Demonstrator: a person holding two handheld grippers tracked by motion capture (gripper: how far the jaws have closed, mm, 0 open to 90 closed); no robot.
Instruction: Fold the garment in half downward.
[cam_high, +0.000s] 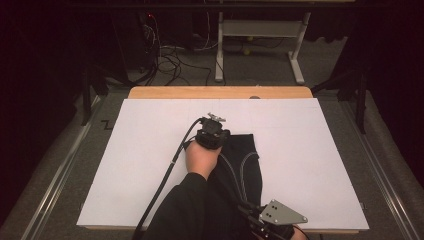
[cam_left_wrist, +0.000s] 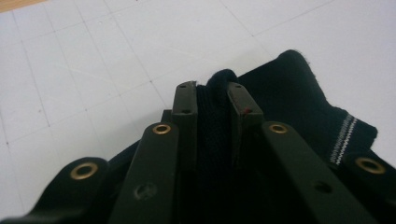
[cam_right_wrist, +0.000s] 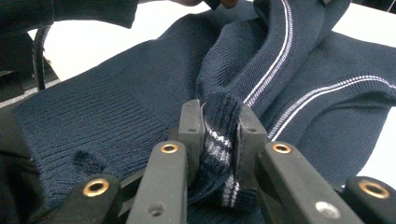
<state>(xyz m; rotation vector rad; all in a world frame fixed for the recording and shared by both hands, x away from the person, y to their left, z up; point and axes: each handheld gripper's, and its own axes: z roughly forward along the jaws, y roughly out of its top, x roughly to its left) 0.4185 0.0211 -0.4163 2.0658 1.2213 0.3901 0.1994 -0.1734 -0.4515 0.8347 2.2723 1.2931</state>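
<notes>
A dark navy knitted garment (cam_high: 242, 160) with thin white stripes lies in the middle of the white board (cam_high: 150, 150). My left gripper (cam_high: 214, 134) sits at its far left corner, shut on a fold of the knit (cam_left_wrist: 212, 121) pinched between its jaws. The garment's far edge with a white striped band (cam_left_wrist: 343, 137) lies just beyond. My right gripper (cam_high: 262, 220) is at the near edge of the board, shut on a ribbed, striped hem (cam_right_wrist: 217, 135) of the same garment. The body of the garment (cam_right_wrist: 130, 102) spreads out beyond its jaws.
The white board rests on a wooden table (cam_high: 220, 92) whose far edge shows. A dark-sleeved forearm (cam_high: 187, 210) crosses the near middle, and a black cable (cam_high: 167, 175) trails from the left gripper. Beyond the table stand a white desk frame (cam_high: 260, 30) and floor cables (cam_high: 170, 60).
</notes>
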